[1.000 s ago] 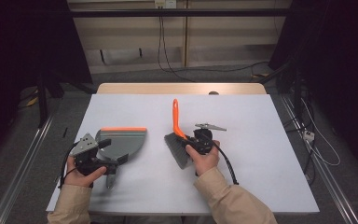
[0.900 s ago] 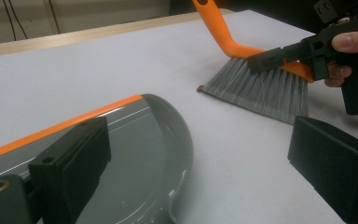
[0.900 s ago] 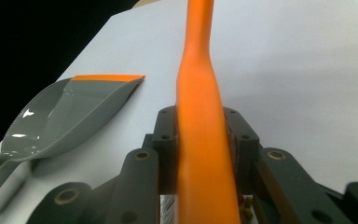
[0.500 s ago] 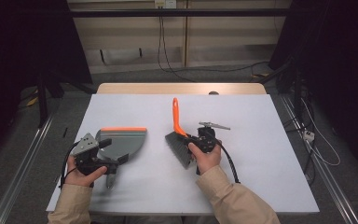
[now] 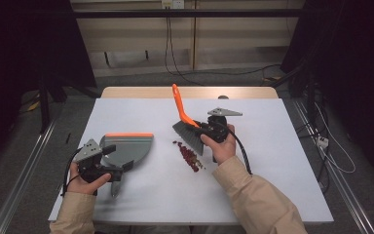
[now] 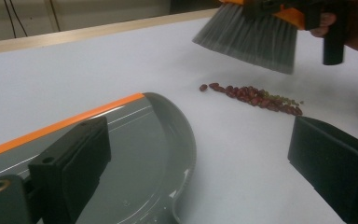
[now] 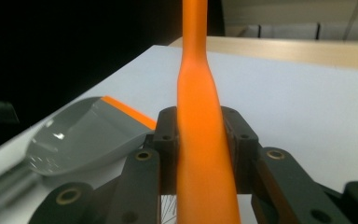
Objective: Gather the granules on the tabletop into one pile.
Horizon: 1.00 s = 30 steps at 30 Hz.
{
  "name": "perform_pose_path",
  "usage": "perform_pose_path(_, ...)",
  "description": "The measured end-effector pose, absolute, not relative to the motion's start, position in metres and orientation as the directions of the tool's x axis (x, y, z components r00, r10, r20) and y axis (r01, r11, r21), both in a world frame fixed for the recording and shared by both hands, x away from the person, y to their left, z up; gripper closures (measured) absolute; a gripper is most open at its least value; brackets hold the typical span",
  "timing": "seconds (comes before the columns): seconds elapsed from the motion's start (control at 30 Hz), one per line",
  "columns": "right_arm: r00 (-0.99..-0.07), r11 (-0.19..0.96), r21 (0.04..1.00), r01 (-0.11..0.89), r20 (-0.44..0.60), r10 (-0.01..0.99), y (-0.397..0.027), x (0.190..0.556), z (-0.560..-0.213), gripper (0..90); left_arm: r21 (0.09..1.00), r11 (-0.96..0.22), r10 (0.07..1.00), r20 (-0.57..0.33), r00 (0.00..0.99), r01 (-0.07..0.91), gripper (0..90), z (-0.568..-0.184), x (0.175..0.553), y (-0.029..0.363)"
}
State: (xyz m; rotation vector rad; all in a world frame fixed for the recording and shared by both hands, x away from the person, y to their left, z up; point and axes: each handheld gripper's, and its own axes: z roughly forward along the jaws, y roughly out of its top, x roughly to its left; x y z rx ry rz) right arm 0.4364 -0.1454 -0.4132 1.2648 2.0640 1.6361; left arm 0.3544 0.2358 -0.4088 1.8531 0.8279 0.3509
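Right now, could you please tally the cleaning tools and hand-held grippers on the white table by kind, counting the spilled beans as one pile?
Grey-bristled brush with orange handle: 1
Grey plastic dustpan with orange edge: 1
Pile of small dark red beans: 1
Black two-jaw grippers, left gripper and right gripper: 2
Total: 5

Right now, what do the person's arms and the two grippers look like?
Both arms wear beige long sleeves. The left gripper and right gripper are black, boxy handheld units, each topped by a grey three-cornered plate and trailing a black cable. In the left gripper view, the fingers are broad, flat black blocks; the right gripper's linkage shows brass-coloured pivot rings.
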Motion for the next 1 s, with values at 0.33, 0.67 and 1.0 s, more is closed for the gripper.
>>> perform_pose_path(0.33, -0.816, 0.312, 0.911, 0.271, 0.045, 0.577, -0.137, 0.474, -0.431, 71.0, 0.893, -0.229, 0.687, -0.133, 0.714, 0.386, 5.7, -0.41, 0.356, 0.238)
perform_pose_path(0.67, -0.902, 0.465, 0.881, 0.089, -0.126, 0.412, -0.12, 0.489, -0.443, 71.0, 0.892, -0.216, 0.699, -0.143, 0.7, 0.398, 5.7, -0.41, 0.357, 0.242)
perform_pose_path(1.0, -0.95, 0.536, 0.843, 0.043, -0.131, 0.282, -0.117, 0.469, -0.44, 70.3, 0.891, -0.22, 0.697, -0.141, 0.703, 0.397, 5.7, -0.411, 0.357, 0.242)
